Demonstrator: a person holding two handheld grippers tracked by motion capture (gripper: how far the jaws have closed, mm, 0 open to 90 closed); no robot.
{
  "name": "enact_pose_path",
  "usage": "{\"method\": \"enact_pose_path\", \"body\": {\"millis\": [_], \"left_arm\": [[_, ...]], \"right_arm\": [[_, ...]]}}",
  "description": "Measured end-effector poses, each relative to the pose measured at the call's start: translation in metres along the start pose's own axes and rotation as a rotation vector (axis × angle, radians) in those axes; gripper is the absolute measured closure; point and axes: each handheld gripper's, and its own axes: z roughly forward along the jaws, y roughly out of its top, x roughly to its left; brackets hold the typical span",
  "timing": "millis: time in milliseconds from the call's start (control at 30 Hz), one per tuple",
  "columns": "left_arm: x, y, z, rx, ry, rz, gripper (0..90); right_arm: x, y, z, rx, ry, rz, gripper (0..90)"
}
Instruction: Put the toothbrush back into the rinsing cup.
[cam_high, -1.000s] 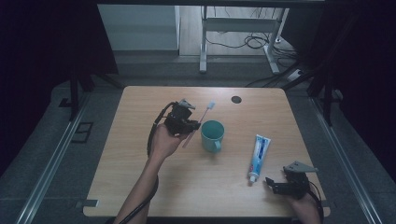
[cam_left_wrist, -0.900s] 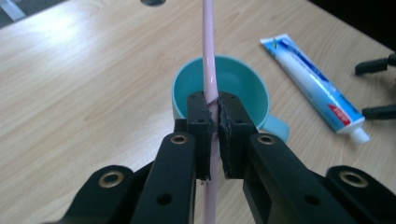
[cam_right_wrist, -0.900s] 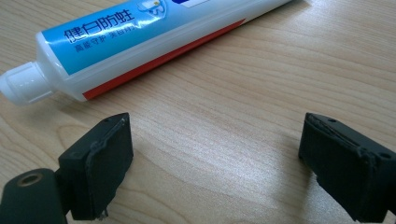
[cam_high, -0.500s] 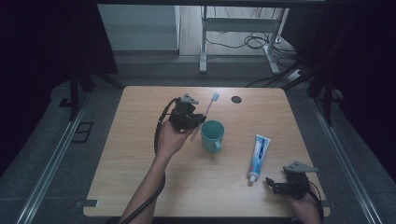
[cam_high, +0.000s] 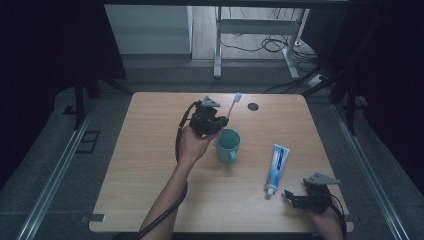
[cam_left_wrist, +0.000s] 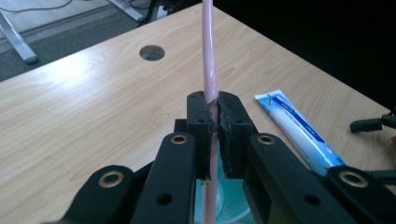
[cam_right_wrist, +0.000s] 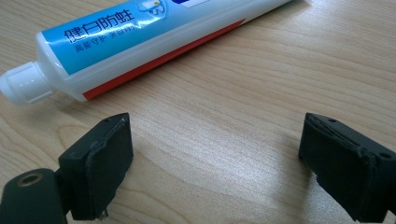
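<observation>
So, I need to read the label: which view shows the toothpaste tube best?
The right gripper view: the toothpaste tube lies close, its white cap and printed blue label sharp. The high view shows the whole tube flat on the table, small. The left gripper view catches part of it behind the jaws.

Bare tabletop (cam_high: 150, 165) left half; cup (cam_high: 228, 145), toothpaste tube (cam_high: 278, 162) obstruct right half.

Pale pink toothbrush (cam_left_wrist: 208, 60); teal mug (cam_high: 228, 145); toothpaste tube (cam_right_wrist: 154, 32) blue and white with a red stripe, white cap; light wood-grain table (cam_high: 150, 170); black grippers.
</observation>
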Motion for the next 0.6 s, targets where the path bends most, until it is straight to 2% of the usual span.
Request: {"method": "enact_pose_path", "body": {"millis": [233, 600], "left_arm": [[-0.001, 0.002, 0.01, -0.02, 0.015, 0.003, 84.2], [0.002, -0.007, 0.024, -0.052, 0.016, -0.017, 84.2]], "right_arm": [[0.0, 0.0, 0.0, 0.0, 0.001, 0.0, 10.0], [0.0, 0.0, 0.0, 0.0, 0.0, 0.0, 10.0]]}}
